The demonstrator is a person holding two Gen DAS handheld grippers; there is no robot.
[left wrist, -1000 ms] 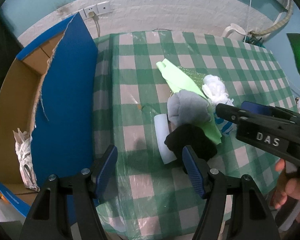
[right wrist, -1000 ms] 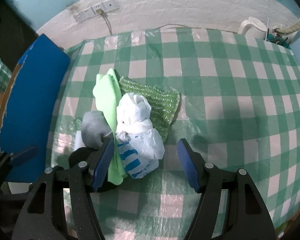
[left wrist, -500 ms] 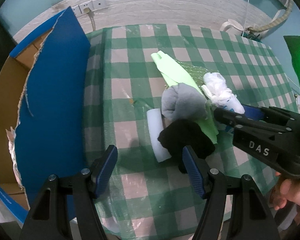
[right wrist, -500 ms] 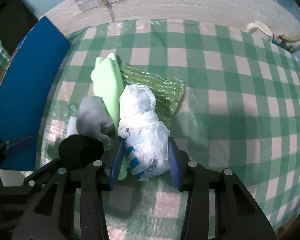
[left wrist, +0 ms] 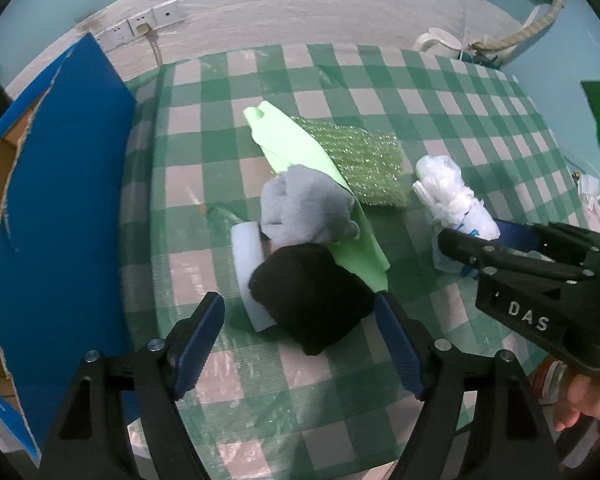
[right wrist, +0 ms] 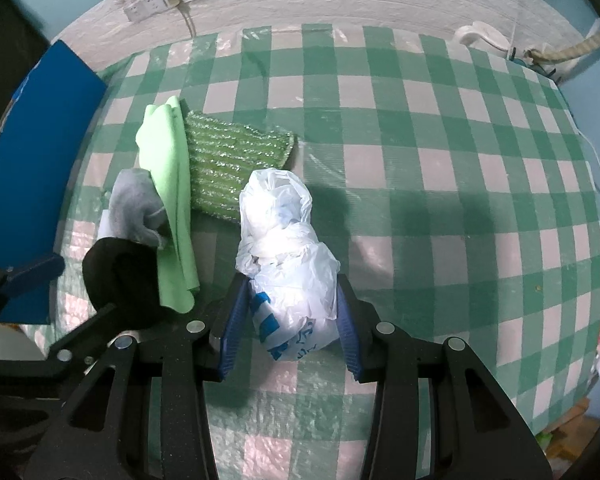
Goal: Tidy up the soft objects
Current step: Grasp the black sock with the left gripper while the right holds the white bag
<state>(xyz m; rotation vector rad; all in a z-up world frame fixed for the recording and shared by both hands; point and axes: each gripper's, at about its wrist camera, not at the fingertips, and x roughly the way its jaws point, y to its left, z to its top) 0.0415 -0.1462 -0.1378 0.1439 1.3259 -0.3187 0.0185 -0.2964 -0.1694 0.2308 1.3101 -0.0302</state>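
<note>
A pile lies on the green checked tablecloth (left wrist: 440, 120): a light green cloth (left wrist: 300, 148), a glittery green pad (left wrist: 364, 160), a grey sock bundle (left wrist: 304, 208), a white foam block (left wrist: 248, 264) and a black sock bundle (left wrist: 312, 292). My left gripper (left wrist: 300, 344) hovers over the black bundle. Its jaws are opening, and the bundle lies between the fingertips without being pressed. My right gripper (right wrist: 290, 328) is shut on a white plastic bag (right wrist: 288, 256) with blue print. The bag now sits apart from the pile, to its right.
A torn blue cardboard box (left wrist: 60, 200) stands open along the table's left edge. Wall sockets (left wrist: 148, 26) and a white jug (left wrist: 440, 42) are at the back. A hand (left wrist: 580, 400) holds the right gripper near the front right edge.
The right jaws closed on the white bag and drew it rightward, away from the pile. The left gripper came closer over the black bundle and its jaws spread wider.
</note>
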